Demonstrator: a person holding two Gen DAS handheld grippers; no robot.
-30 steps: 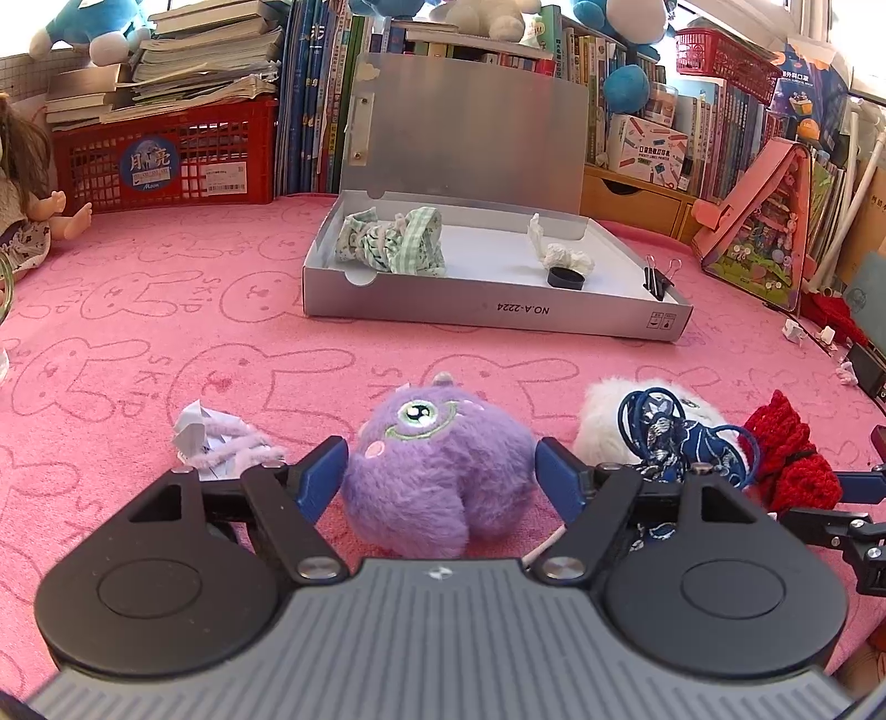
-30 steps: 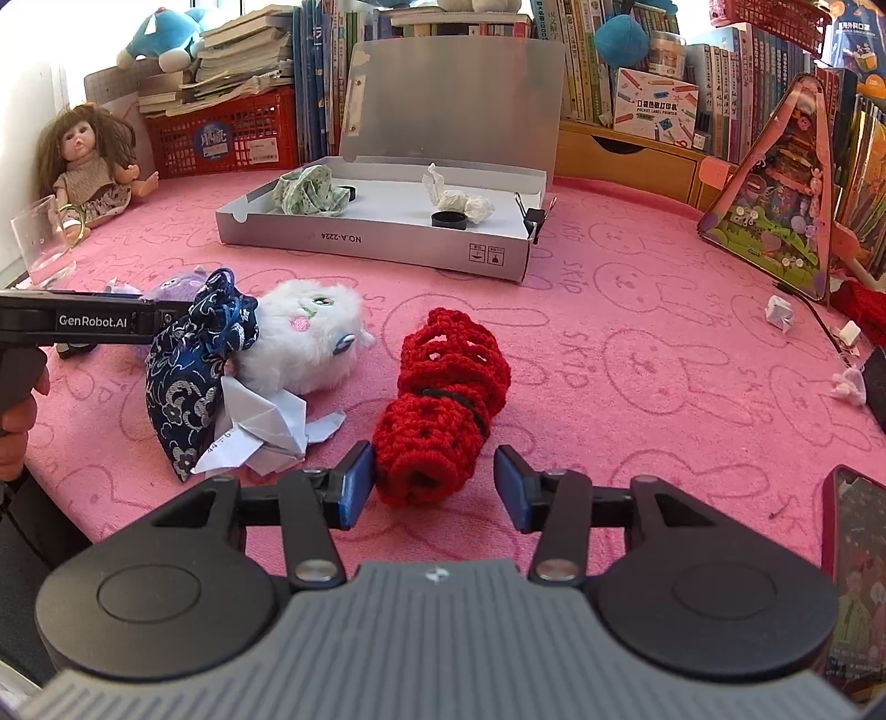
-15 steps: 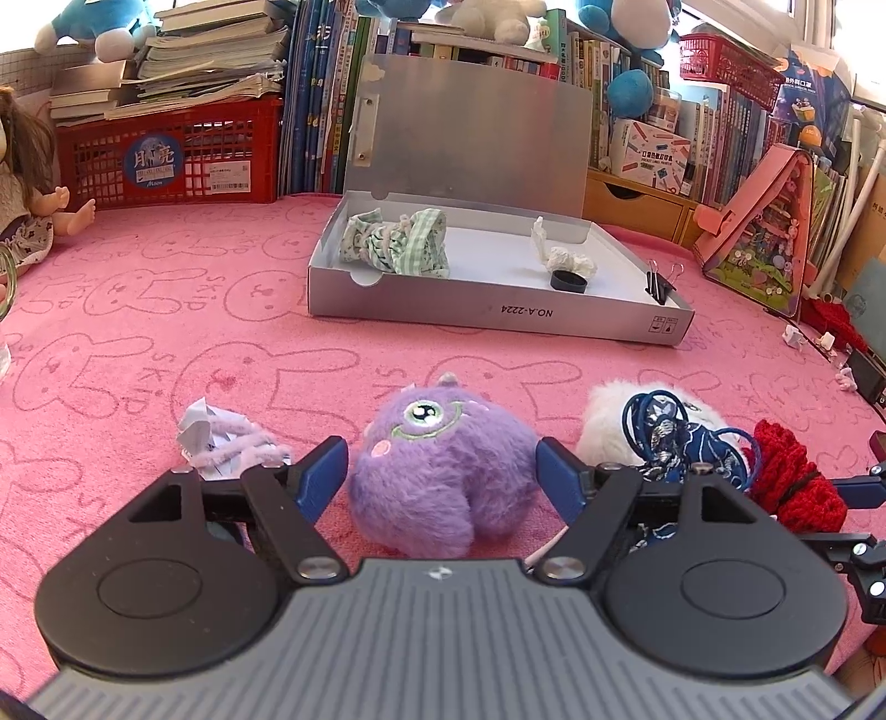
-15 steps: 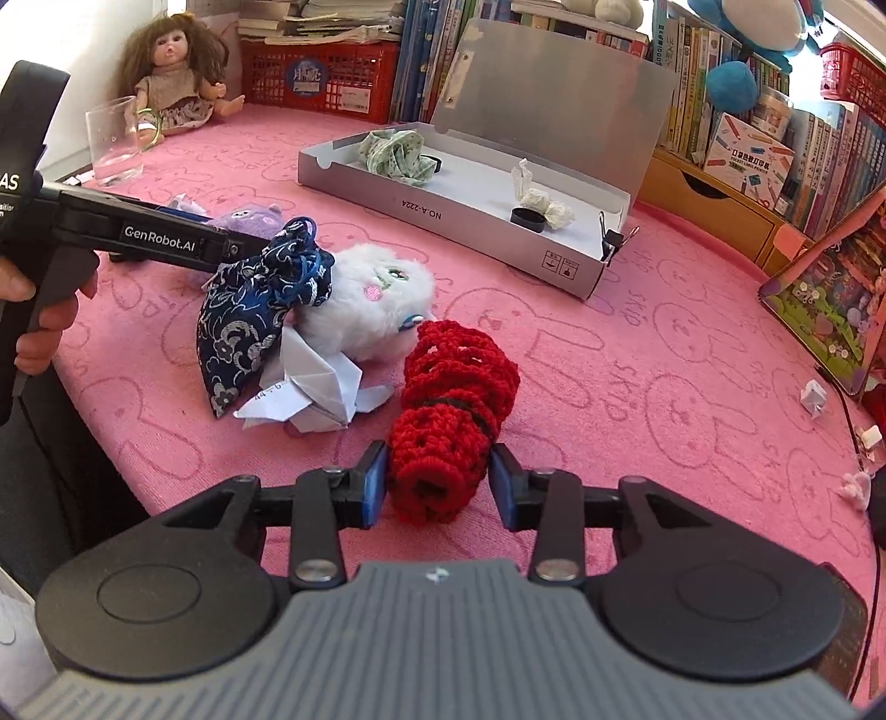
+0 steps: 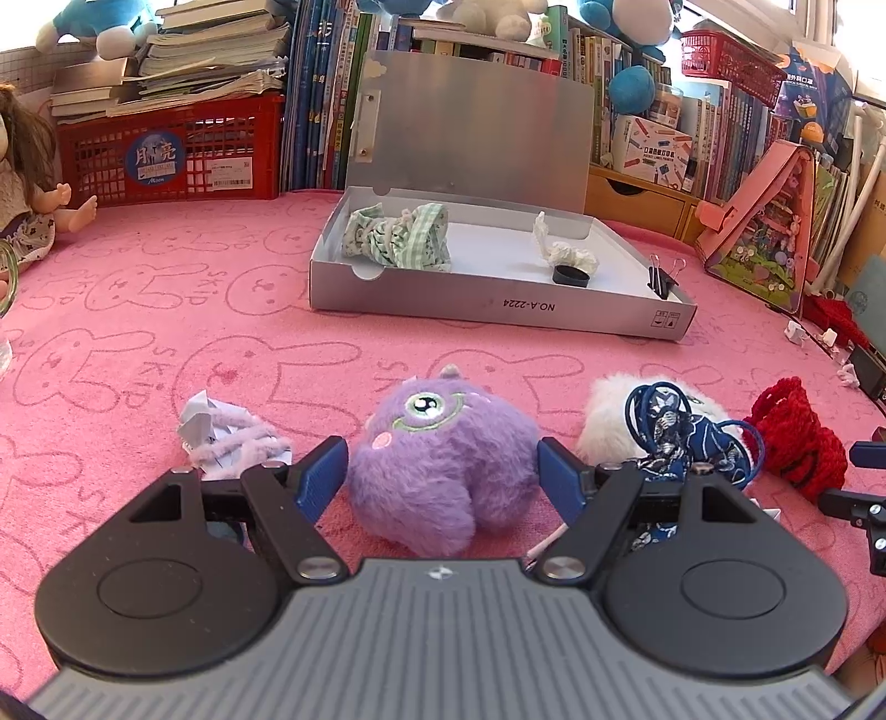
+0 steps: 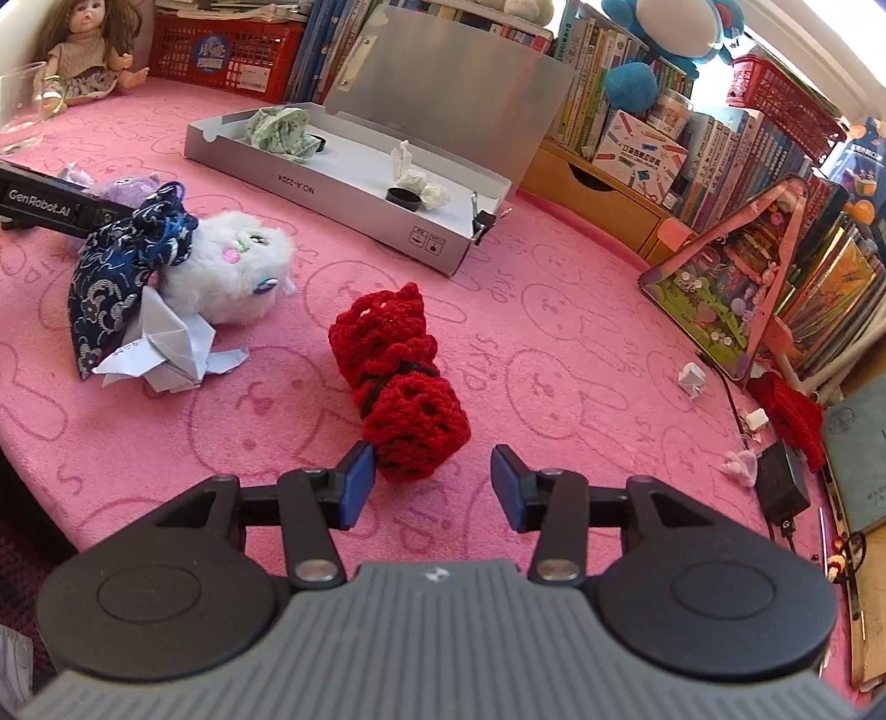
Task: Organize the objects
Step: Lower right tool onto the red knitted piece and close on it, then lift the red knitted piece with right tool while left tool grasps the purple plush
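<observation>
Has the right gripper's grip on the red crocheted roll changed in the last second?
Yes. The right gripper has opened and sits off to the right; the red crocheted roll lies free on the pink mat.

Child's room: doll point(image 6: 88, 52), bookshelves point(image 5: 736, 105)

Purple one-eyed plush point(image 5: 440, 462) sits upright on the pink tabletop point(image 5: 166, 310), eye toward the open grey box point(image 5: 498, 307). Just to its right, the white fluffy plush point(image 6: 232, 274) lies on its side, with the dark blue patterned pouch point(image 6: 119, 266) leaning against it and a folded white paper figure point(image 6: 169, 349) touching both. Red crocheted roll point(image 6: 398, 382), banded in black at the middle, lies flat and apart from them. Crumpled paper with lilac pipe cleaner point(image 5: 227, 437) rests left of the purple plush.
</observation>
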